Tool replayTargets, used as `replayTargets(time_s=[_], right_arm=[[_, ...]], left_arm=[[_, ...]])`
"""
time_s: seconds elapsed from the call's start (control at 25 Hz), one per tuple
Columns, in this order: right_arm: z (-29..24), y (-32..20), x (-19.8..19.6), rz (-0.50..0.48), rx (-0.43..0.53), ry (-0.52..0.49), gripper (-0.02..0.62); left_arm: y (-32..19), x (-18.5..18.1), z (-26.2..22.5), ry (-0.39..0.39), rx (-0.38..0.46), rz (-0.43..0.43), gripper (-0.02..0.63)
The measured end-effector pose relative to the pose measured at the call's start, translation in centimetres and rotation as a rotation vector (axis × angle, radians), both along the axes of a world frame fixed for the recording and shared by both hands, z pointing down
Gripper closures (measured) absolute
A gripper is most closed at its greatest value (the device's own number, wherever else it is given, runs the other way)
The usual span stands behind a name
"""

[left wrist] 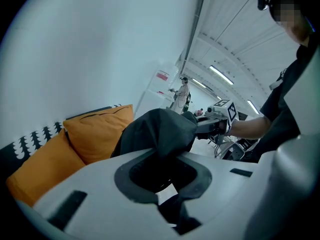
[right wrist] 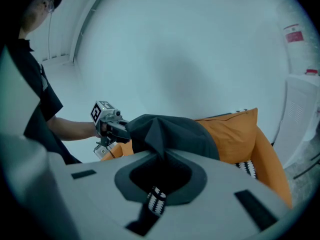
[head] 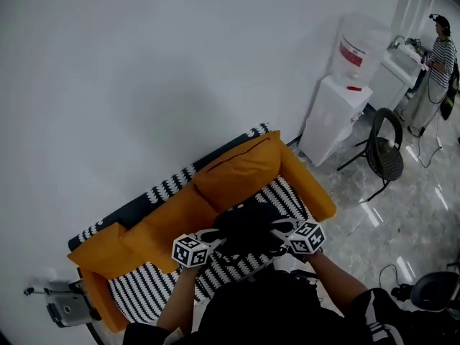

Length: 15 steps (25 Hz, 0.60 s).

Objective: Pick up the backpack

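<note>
- 1 backpack (head: 248, 228), black, held up between the two grippers over the seat of the sofa (head: 316, 192), in front of the back cushions.
- 2 grippers, one at each end of the backpack, both level with it.
- left gripper (left wrist: 161, 180): jaws closed tight on a fold of the black fabric.
- right gripper (right wrist: 159, 181): jaws fully closed on the backpack; a black-and-white striped strap (right wrist: 156, 200) hangs out between them.
- 1 sofa, orange, with 2 orange cushions (left wrist: 97, 131) along the back and a black-and-white patterned cover (head: 154, 282) on the seat.
- 1 white water dispenser (head: 334, 117) with a bottle on top, just beside the sofa's far end.
- 1 black chair (head: 384, 153) next to the dispenser.
- 1 other person (head: 436, 63) in a striped shirt, standing well apart in the far corner.
- Room: plain white wall (head: 144, 70) behind the sofa, glossy pale tiled floor (head: 388, 221).
</note>
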State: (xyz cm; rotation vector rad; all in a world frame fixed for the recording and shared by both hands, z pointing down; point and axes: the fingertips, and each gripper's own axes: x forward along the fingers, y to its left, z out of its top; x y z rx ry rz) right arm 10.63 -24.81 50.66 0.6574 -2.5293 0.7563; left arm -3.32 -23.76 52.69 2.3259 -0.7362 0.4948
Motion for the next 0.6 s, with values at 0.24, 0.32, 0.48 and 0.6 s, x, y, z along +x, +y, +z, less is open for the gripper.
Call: replayTargets(time_s=[0.24, 0.32, 0.48, 0.6], right_arm=[[-4.1, -1.6, 0.3, 0.009, 0.071, -0.04, 0.569], [-5.5, -2.1, 0.4, 0.01, 0.099, -0.052, 0.569], [-8.2, -3.1, 0.5, 0.018, 0.161, -0.073, 0.569], [-10.2, -3.9, 0.7, 0.025, 0.202, -0.083, 0.569]], left_arm=[[-1.7, 0.3, -4.3, 0.032, 0.077, -0.003, 0.549], [-2.2, 0.4, -5.6, 0.032, 0.105, 0.002, 0.551], [-3.3, 0.5, -8.3, 0.037, 0.165, 0.004, 0.552], [-4.2, 0.6, -10.3, 0.042, 0.208, 0.008, 0.552]])
